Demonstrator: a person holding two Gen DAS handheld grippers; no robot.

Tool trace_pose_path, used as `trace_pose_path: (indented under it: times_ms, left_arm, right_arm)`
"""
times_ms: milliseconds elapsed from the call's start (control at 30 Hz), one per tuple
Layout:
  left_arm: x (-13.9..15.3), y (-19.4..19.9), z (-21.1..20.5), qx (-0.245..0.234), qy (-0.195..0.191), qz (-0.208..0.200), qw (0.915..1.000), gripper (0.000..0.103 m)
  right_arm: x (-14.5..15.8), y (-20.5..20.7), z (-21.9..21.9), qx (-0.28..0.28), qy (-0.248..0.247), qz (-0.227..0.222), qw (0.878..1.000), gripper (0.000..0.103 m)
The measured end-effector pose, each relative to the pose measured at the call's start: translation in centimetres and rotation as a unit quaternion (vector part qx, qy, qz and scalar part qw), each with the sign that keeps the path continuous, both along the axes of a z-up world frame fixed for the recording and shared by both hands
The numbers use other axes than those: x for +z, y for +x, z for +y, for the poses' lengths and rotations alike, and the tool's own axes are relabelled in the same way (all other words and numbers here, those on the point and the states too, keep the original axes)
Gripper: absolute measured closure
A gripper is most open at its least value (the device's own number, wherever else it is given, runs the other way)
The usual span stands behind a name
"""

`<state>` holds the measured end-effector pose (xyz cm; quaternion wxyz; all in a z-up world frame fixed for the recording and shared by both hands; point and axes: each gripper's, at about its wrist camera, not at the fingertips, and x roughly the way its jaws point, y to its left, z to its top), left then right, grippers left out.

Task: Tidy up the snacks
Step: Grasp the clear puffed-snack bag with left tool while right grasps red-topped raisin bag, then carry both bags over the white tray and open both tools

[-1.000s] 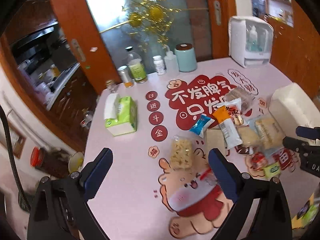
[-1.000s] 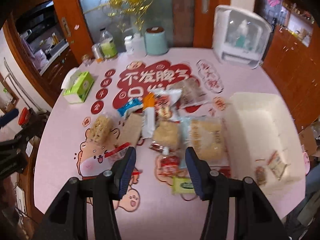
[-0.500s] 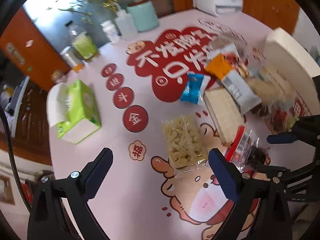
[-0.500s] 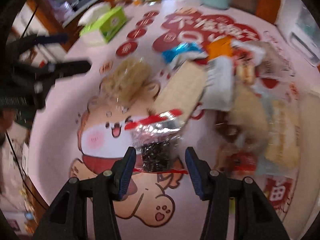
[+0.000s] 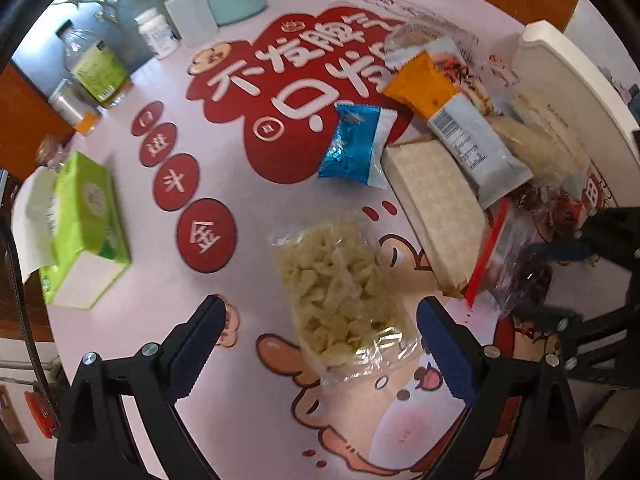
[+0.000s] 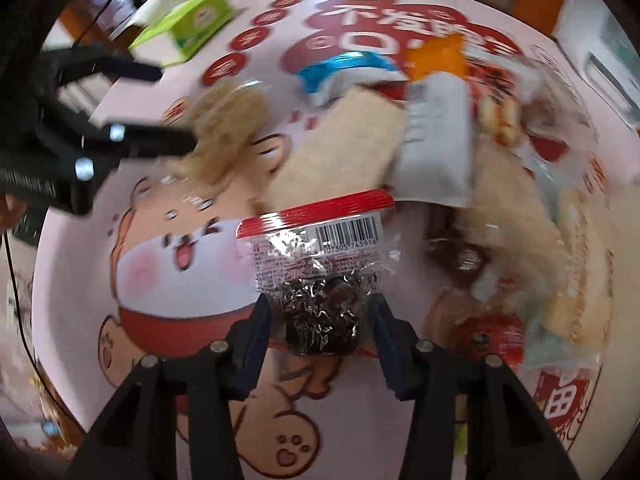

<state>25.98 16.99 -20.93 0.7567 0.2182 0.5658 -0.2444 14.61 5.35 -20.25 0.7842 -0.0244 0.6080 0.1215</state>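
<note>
The right claw (image 6: 322, 322), its jaws just closing, brackets one dark snack packet (image 6: 320, 280) on the tabletop (image 6: 80, 280), pads not yet pressing. The left claw (image 5: 318, 330) gapes wide around one clear bag of pale puffs (image 5: 340, 292).

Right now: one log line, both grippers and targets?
left gripper: open, straddling pale snack bag | right gripper: closing around dark snack bag, contact unclear | bin: waiting

Glossy clear plastic bags (image 5: 340, 300), crinkly foil-like blue wrapper (image 5: 354, 146), smooth, probably vinyl printed tablecloth (image 5: 168, 320).
</note>
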Motion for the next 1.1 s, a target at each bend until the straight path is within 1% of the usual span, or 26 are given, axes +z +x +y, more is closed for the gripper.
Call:
trace_pose_path:
  times_ms: [133,267,333,367,400,433,500,567,633,733,800,867,933,967,1000,1067,1100]
  left_arm:
    - [-1.7,0.8,-0.8,0.012,0.014,0.014,0.9997,0.007]
    - [-3.4,1.0,-1.0,0.029,0.031,0.027,0.9987,0.008]
    - [-3.7,0.5,-1.0,0.033,0.026,0.032,0.9986,0.016]
    - [-3.6,0.3,-0.9,0.035,0.017,0.034,0.9987,0.027]
    - [-3.5,-0.1,-0.7,0.038,0.0,0.043,0.9984,0.04]
    - [-3.4,-0.2,-0.6,0.046,-0.004,0.043,0.998,0.042]
    - [-3.3,-0.8,-0.3,0.06,0.003,0.039,0.9974,0.043]
    - [-3.1,-1.5,-0.1,0.07,0.0,0.036,0.9969,0.044]
    - [-2.3,-2.5,0.1,0.083,-0.01,0.034,0.9959,0.044]
    - [0.0,-4.3,0.6,0.105,-0.043,0.023,0.9933,0.044]
    - [1.7,-5.4,0.5,0.117,-0.057,0.014,0.9914,0.044]
    - [3.7,-7.1,0.2,0.13,-0.064,-0.001,0.9894,0.044]
    - [5.5,-8.5,0.1,0.147,-0.065,-0.007,0.987,0.044]
    - [6.3,-9.4,-0.2,0.159,-0.059,-0.013,0.9855,0.044]
    - [7.0,-9.5,-0.7,0.166,-0.057,-0.018,0.9843,0.044]
    - [8.3,-10.5,-1.2,0.176,-0.059,-0.024,0.9823,0.044]
    - [9.2,-11.5,-1.8,0.18,-0.064,-0.029,0.9812,0.044]
  right_arm:
    - [0.7,-0.4,-1.0,-0.02,0.018,0.004,1.0,0.055]
    - [1.1,-0.7,-1.1,-0.025,0.021,0.003,0.999,0.056]
    - [1.0,-0.9,-1.0,-0.027,0.025,0.004,0.999,0.056]
    - [1.1,-0.8,-1.0,-0.027,0.027,0.004,0.999,0.057]
    - [0.9,-0.5,-1.2,-0.027,0.029,0.003,0.999,0.057]
    - [1.2,-0.7,-1.2,-0.029,0.033,0.002,0.999,0.057]
    - [1.8,-1.4,-1.9,-0.03,0.039,-0.003,0.999,0.057]
    - [1.9,-2.1,-2.2,-0.03,0.045,-0.009,0.999,0.057]
    - [3.2,-2.6,-3.0,-0.025,0.05,-0.017,0.998,0.057]
    - [5.1,-3.4,-3.5,-0.019,0.058,-0.031,0.998,0.057]
    - [6.0,-4.0,-4.0,-0.016,0.064,-0.038,0.997,0.057]
    - [7.3,-5.1,-4.6,-0.014,0.071,-0.05,0.996,0.057]
    - [8.4,-6.3,-5.0,-0.013,0.078,-0.063,0.995,0.057]
    - [8.7,-6.3,-5.5,-0.014,0.081,-0.068,0.994,0.057]
    - [9.4,-6.9,-5.5,-0.014,0.085,-0.075,0.994,0.057]
    - [10.5,-7.4,-6.6,-0.015,0.09,-0.091,0.992,0.057]
    - [10.4,-6.7,-6.7,-0.016,0.092,-0.098,0.991,0.057]
